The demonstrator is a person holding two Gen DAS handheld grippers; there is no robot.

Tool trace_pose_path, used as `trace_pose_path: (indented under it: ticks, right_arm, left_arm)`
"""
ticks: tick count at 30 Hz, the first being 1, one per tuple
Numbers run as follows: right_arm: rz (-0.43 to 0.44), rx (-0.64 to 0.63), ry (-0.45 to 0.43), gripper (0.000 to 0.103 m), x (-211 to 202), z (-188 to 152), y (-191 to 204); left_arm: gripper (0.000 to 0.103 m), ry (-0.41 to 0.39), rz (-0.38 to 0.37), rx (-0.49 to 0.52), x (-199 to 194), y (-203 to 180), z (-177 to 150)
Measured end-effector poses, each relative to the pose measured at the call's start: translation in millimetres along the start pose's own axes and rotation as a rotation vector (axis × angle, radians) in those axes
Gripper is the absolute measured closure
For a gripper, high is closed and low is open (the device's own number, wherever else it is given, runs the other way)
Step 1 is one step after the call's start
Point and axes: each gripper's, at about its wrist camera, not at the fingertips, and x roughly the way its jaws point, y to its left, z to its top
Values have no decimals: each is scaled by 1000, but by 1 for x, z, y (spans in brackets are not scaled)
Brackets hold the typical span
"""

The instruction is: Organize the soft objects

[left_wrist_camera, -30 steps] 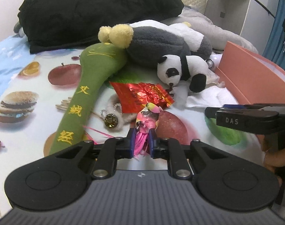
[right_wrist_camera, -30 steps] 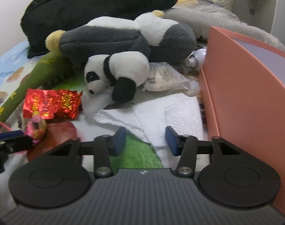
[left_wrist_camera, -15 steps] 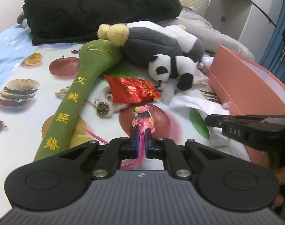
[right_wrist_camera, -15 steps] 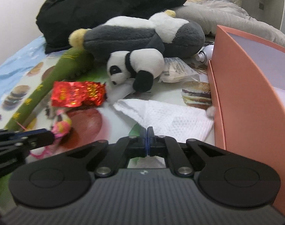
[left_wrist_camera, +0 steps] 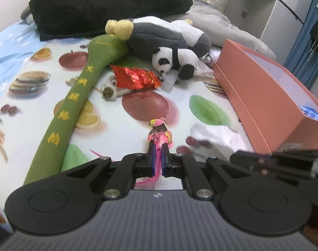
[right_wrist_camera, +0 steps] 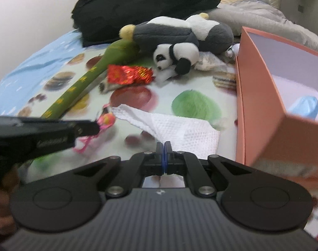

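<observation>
Left tongs [left_wrist_camera: 158, 153]: closed on a small pink doll [left_wrist_camera: 159, 133], pinched at its lower end; head points forward, pink tassel hangs below the pads. Doll is held above the bed sheet [left_wrist_camera: 23, 113], in front of the printed apple.

Right tongs [right_wrist_camera: 164, 146]: pads pressed together on the near edge of a white tissue [right_wrist_camera: 179, 125]. Tissue spreads forward over the sheet, its far corner close to the doll as seen from the right wrist; its right edge is near the pink box [right_wrist_camera: 261, 96].

Box stands open on the right; something pale blue lies inside [right_wrist_camera: 305, 106].

Further back on the bed: panda [left_wrist_camera: 173, 62] lying just beside a red foil packet [left_wrist_camera: 136, 77]; long green plush [left_wrist_camera: 75, 102] running diagonally at left; grey-and-white plush [left_wrist_camera: 163, 37] behind the panda; black garment [left_wrist_camera: 108, 6] at the rear.
</observation>
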Motion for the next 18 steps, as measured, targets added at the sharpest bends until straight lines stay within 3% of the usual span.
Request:
trace_pose_path:
  ticks: [7,8,9,10,12,15,18]
  right_arm:
    - [34,96,54,93,-5,-20,-9]
    - [31,101,60,87,-4,-21,-10]
    - [30,105,58,72,-5,-21,-11]
    - [29,112,45,64,-6,-20,-12]
    - [24,120,13,39,-9,-19,-13]
    - [-2,128,-11,27,-6,-17,-17]
    - [-49,113,-10,27,4,-17,-19]
  left_arm:
    - [93,51,-13,-34,-1,6,-10]
    - [91,46,-20,-40,-1,7,-9]
    - [81,40,-33,-48,-2,9,-9]
    - [66,36,-39,-52,-2,10,-8]
    - [57,14,-37,-49,-3,11,-7]
    - [57,5,-50,-30,-1,10,-5]
    - [57,10,-52,-15,6,9,-3]
